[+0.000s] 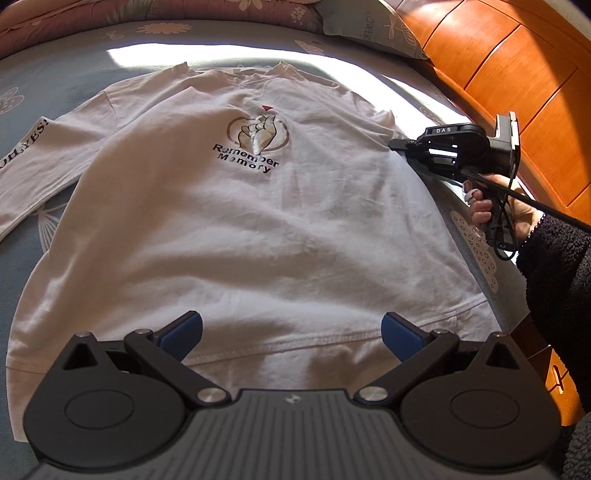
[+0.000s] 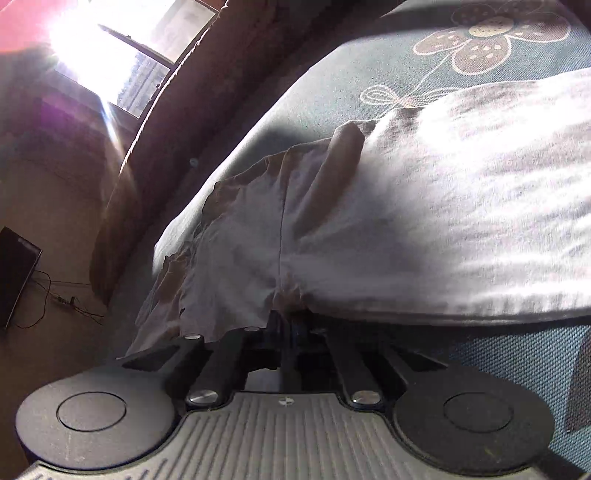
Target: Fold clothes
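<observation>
A white long-sleeved shirt [image 1: 251,221] with a "Remember Memory" print lies flat, front up, on the blue flowered bed sheet [image 1: 48,85]. Its left sleeve stretches out to the left. My left gripper [image 1: 291,334] is open, its blue pads hovering just above the shirt's bottom hem. My right gripper [image 1: 397,144] reaches in from the right and is at the shirt's right shoulder edge. In the right wrist view the right gripper [image 2: 291,319] is shut on a bunch of the white shirt fabric [image 2: 369,229] by the sleeve seam.
A pink flowered quilt [image 1: 147,11] and a grey pillow [image 1: 369,26] lie at the head of the bed. An orange wooden headboard [image 1: 517,92] runs along the right. The right wrist view shows a bright window [image 2: 122,51] and a dark screen [image 2: 14,273] on the floor.
</observation>
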Tool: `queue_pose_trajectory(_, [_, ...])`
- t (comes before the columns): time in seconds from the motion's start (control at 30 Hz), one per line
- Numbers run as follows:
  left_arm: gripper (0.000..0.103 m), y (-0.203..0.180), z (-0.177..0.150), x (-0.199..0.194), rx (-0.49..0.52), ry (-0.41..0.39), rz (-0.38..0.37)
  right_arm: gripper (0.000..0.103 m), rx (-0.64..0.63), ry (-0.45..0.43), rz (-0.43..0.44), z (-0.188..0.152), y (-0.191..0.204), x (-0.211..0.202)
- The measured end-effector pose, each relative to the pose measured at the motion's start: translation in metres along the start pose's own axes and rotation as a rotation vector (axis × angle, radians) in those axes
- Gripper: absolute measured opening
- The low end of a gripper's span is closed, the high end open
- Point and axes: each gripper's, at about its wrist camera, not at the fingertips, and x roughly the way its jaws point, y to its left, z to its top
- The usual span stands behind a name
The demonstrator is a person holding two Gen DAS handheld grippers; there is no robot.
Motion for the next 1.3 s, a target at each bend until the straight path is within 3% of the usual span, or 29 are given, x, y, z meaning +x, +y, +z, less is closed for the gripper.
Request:
queue_pose_trajectory(0.23, [0.102,-0.001,-0.003,-0.004,0.006,-0.011,-0.011,0.012,-0.023,-0.001,-0.045,0.000,0.002,-0.021])
queue_pose_trajectory(0.43, [0.102,-0.004,-0.010,-0.005,0.033,-0.018,-0.034,0.019,-0.095,0.056,-0.040,-0.057,0.015,-0.076])
queue_pose_trajectory(0.63, [0.102,-0.006,-0.030,0.015,0.062,0.021,-0.082,0.044,-0.302,0.117,-0.118,-0.138,0.044,-0.112])
queue_pose_trajectory(0.73, [0.102,-0.007,-0.042,0.023,0.091,0.030,-0.095,0.053,-0.372,0.089,-0.131,-0.166,0.048,-0.119])
queue_pose_trajectory(0.83, [0.102,-0.004,-0.049,0.019,0.130,0.009,-0.120,0.063,-0.367,0.060,-0.126,-0.173,0.049,-0.121])
queue_pose_trajectory(0.9, [0.102,0.001,-0.052,0.014,0.105,0.019,-0.136,0.072,-0.363,0.062,-0.118,-0.173,0.051,-0.119])
queue_pose_trajectory(1.0, [0.102,0.009,-0.056,0.006,0.048,0.055,-0.158,0.077,-0.402,0.065,-0.133,-0.177,0.058,-0.117])
queue_pose_trajectory(1.13, [0.102,0.016,-0.069,-0.010,0.038,0.079,-0.109,0.088,-0.576,0.088,-0.129,-0.194,0.085,-0.114])
queue_pose_trajectory(1.3, [0.102,0.019,-0.076,-0.034,0.127,0.037,0.016,0.089,-0.810,0.118,-0.120,-0.216,0.120,-0.110])
